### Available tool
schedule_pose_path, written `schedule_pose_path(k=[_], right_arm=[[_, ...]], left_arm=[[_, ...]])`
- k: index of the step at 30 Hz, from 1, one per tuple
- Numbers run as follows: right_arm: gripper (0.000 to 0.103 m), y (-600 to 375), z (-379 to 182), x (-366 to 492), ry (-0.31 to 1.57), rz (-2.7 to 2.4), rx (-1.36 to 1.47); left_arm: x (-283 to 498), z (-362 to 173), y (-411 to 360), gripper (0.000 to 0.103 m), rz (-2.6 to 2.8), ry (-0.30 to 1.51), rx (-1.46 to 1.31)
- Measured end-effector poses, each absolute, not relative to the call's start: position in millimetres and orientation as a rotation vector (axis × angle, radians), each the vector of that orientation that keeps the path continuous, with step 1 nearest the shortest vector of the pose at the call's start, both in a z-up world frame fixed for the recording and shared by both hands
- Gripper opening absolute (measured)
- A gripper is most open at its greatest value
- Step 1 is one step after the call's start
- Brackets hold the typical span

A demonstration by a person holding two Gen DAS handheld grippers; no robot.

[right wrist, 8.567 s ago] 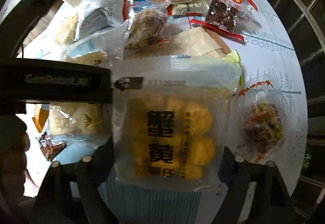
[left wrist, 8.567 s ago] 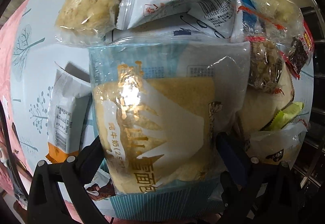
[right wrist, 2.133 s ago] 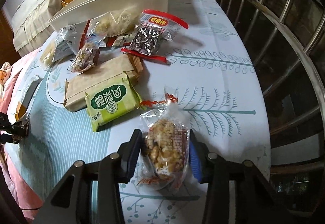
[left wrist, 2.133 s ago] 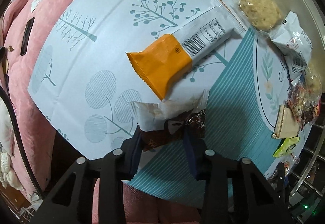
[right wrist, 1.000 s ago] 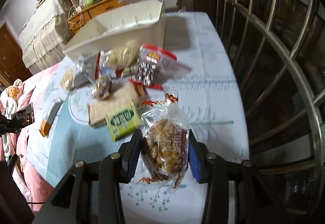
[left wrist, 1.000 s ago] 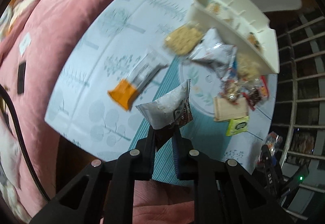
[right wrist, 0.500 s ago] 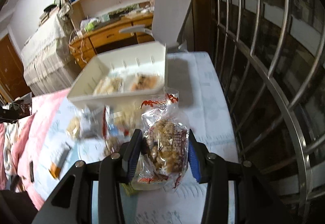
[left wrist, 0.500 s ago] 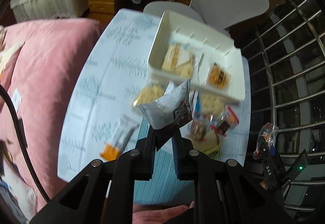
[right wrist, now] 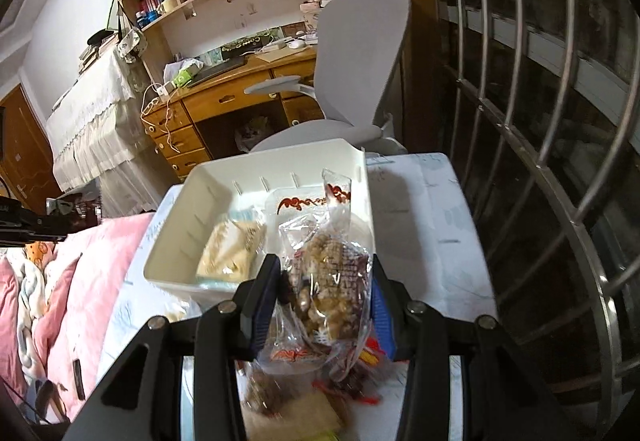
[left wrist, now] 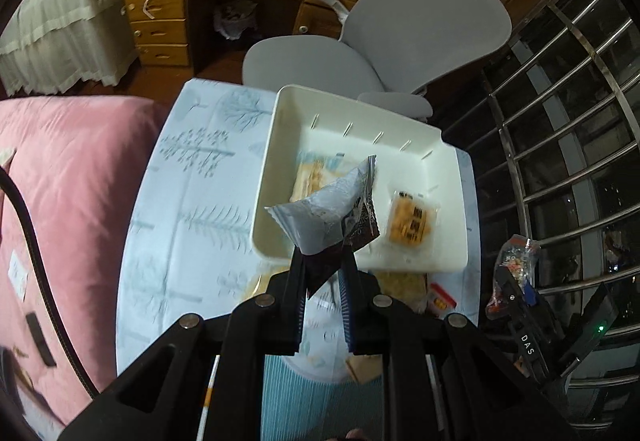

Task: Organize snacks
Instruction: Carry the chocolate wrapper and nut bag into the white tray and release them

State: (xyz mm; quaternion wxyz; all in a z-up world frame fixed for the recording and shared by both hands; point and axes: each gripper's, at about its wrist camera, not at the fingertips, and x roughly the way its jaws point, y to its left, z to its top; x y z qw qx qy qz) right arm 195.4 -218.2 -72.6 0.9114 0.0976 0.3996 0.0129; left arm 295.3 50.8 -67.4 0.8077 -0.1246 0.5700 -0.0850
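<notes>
Both my hands have lifted off the table since a second ago and now hang over the white plastic bin (left wrist: 276, 161). My left gripper (left wrist: 323, 273) pinches a silver-and-brown foil snack packet (left wrist: 328, 209) tight by its corner; its print is too crumpled to read. My right gripper (right wrist: 324, 281), part open, clamps a clear bag of brown nut clusters (right wrist: 326, 281), hiding the bin's near wall. "DAS" shows on that gripper's side.

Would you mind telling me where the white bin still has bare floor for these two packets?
The white bin is bare along its far wall and left side. The pale bread pack and orange packet fill the near middle and right.
</notes>
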Motion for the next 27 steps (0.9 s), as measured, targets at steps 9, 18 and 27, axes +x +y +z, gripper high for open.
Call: schedule_pose_path(k=[9,18,27], right_arm=[[0.042,-193,-98,251,0.877,0.082,0.277],[0.049,-169,-125,276,0.962,0.144,0.284],[0.055,-181,-120,263,0.965,0.150,0.354]], left_arm=[[346,-117,37,0.013,-0.211,1.272,-0.251],[355,-146,27,0.037,-0.243,1.313,-0.245],[329,-136,27,0.058,-0.219,1.310,-0.185]])
